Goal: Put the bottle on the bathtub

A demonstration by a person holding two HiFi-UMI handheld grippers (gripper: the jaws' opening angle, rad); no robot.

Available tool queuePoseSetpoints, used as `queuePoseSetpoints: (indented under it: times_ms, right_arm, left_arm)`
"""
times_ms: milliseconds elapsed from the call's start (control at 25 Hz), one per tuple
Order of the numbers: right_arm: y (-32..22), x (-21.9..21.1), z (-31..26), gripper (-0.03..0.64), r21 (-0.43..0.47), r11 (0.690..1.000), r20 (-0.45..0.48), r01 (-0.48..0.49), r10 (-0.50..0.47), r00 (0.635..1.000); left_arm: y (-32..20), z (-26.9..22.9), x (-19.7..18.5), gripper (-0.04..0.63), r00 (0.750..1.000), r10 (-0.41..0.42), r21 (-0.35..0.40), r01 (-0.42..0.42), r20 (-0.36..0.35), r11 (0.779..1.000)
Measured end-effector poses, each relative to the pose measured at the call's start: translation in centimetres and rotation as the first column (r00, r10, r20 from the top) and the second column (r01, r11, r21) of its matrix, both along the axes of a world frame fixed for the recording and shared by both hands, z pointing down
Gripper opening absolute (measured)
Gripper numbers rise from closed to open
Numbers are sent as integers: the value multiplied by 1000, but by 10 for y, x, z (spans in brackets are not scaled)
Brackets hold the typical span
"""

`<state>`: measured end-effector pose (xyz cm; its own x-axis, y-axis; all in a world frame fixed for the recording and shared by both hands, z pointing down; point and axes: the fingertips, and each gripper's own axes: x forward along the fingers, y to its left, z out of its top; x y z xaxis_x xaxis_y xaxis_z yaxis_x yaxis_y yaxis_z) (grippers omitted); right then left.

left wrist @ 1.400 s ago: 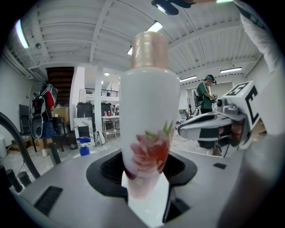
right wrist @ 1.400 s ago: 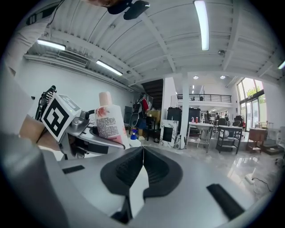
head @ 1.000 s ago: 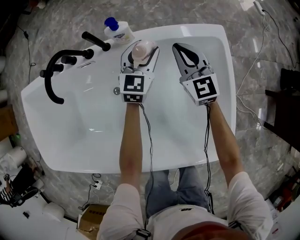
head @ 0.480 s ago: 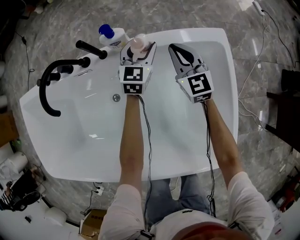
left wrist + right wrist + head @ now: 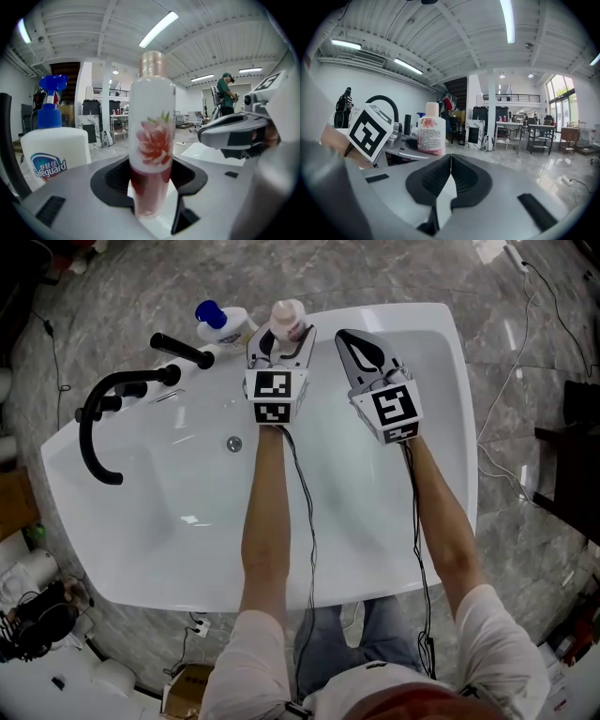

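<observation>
A white bottle with a pink flower print and a rose-gold cap stands upright at the far rim of the white bathtub. My left gripper is shut on the bottle's lower body. In the left gripper view the bottle fills the middle between the jaws of the left gripper, with its base down near the white rim. I cannot tell whether it rests on the rim. My right gripper hovers beside it to the right, shut and empty. In the right gripper view the right gripper has the bottle at its left.
A white spray bottle with a blue cap stands on the rim just left of the held bottle. A black faucet and a black hand-shower handle sit at the tub's left corner. The drain lies below them. Cables trail over the marble floor.
My left gripper has carried the bottle from over the basin to the far rim, nearer the blue-capped bottle. The right gripper moved the same way, staying shut.
</observation>
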<state>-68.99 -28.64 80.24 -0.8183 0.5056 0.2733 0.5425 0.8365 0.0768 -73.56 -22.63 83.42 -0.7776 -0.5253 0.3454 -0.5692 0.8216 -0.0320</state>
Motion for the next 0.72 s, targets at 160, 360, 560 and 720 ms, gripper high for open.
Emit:
queuePoseSetpoints:
  times_ms: [160, 360, 560, 720]
  right_arm:
    - [0, -5, -1, -5, 5, 1000, -2, 1, -1, 1000]
    - [-1, -8, -1, -5, 7, 1000, -4, -4, 4, 1000]
    - [4, -9, -1, -5, 14, 1000, -14, 7, -7, 1000]
    - [3, -10, -4, -5, 17, 1000, -10, 0, 0, 1000]
  left_arm:
    - [2, -2, -12, 232, 1000, -23, 38, 22, 16, 999]
    - [1, 0, -14, 235, 999, -33, 21, 33, 22, 999]
    - [2, 0, -15, 241, 999, -46, -18, 47, 23, 999]
    - [-1, -3, -12, 245, 999, -47, 1, 47, 23, 999]
